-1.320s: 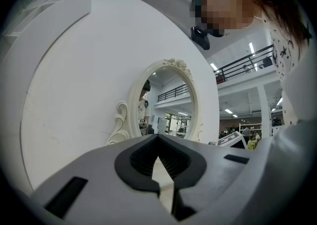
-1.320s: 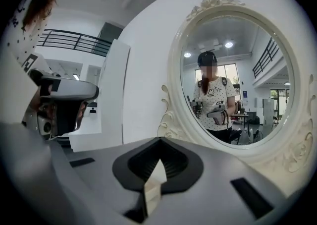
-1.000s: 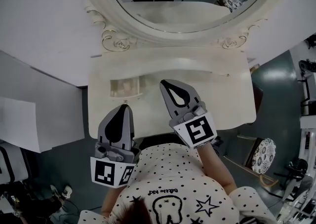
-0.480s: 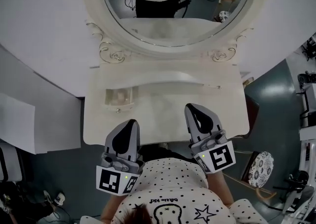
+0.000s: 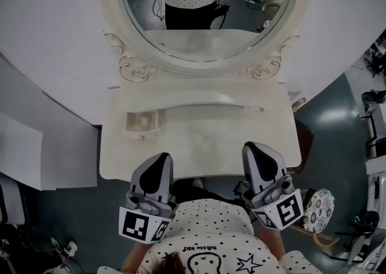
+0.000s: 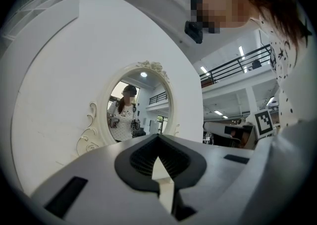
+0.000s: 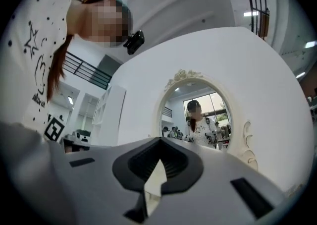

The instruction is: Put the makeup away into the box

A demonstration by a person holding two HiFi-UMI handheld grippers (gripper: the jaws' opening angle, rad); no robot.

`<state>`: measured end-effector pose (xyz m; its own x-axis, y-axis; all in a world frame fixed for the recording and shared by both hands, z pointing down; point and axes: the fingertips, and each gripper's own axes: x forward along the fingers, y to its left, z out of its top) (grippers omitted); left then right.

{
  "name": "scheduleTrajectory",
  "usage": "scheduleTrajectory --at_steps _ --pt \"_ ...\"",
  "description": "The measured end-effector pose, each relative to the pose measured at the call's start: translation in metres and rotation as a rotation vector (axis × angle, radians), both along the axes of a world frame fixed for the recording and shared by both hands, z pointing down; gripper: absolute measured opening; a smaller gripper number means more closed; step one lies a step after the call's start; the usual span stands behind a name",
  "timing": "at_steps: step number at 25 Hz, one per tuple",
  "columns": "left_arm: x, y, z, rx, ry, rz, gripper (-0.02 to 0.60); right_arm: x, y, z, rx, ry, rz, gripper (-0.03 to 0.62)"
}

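Note:
A small clear box (image 5: 143, 122) stands at the back left of the white dressing table (image 5: 205, 140); what lies in it is too faint to tell. No loose makeup shows on the tabletop. My left gripper (image 5: 161, 158) hovers at the table's near edge, jaws shut and empty. My right gripper (image 5: 254, 147) is over the near right corner, also shut with nothing in it. In the left gripper view the left gripper (image 6: 158, 162) points at the oval mirror (image 6: 138, 107). The right gripper (image 7: 157, 169) faces the same mirror (image 7: 200, 115).
The ornate oval mirror (image 5: 208, 7) rises behind the table against a white wall. A stool with a patterned seat (image 5: 318, 201) stands to the right on the dark floor. White panels (image 5: 21, 152) lie at the left. The person's dotted shirt (image 5: 205, 236) fills the bottom.
Both grippers have drawn back from over the tabletop to its near edge. The right one also swung out to the right. Both stayed shut.

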<state>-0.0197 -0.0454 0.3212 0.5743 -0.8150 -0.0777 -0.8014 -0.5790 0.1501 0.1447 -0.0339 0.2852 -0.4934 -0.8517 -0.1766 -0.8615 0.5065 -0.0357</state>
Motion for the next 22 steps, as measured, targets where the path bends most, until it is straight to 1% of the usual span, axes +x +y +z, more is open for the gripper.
scheduleTrajectory --at_steps 2,4,7,9,10,12,15,19,22 --pt "0.0 0.002 -0.002 0.007 0.002 -0.002 -0.005 0.002 0.007 -0.018 0.035 -0.008 -0.009 0.005" --pt "-0.002 0.003 -0.003 0.01 0.006 -0.005 -0.005 -0.001 0.015 -0.034 0.072 0.031 -0.019 0.005" --pt "-0.003 0.005 -0.003 0.013 0.009 -0.009 -0.005 -0.001 0.022 -0.044 0.066 0.126 -0.001 0.006" --pt "-0.003 0.005 -0.004 0.016 0.01 -0.013 -0.005 -0.001 0.028 -0.042 0.068 0.209 0.014 0.005" --pt "-0.004 0.006 -0.005 0.018 0.01 -0.016 -0.005 -0.002 0.031 -0.037 0.062 0.23 0.007 0.005" --pt "-0.004 0.006 -0.006 0.021 0.012 -0.019 -0.005 -0.006 0.036 -0.023 0.019 0.224 -0.021 0.005" --pt "-0.006 0.008 -0.006 0.023 0.01 -0.02 -0.005 -0.013 0.041 0.005 -0.079 0.193 -0.042 0.005" --pt "-0.005 0.009 -0.003 0.022 0.004 -0.022 -0.005 -0.026 0.037 0.023 -0.1 0.165 -0.065 0.005" --pt "-0.002 0.01 -0.002 0.016 0.006 -0.017 -0.005 -0.026 0.031 0.04 -0.132 0.168 -0.06 0.005"
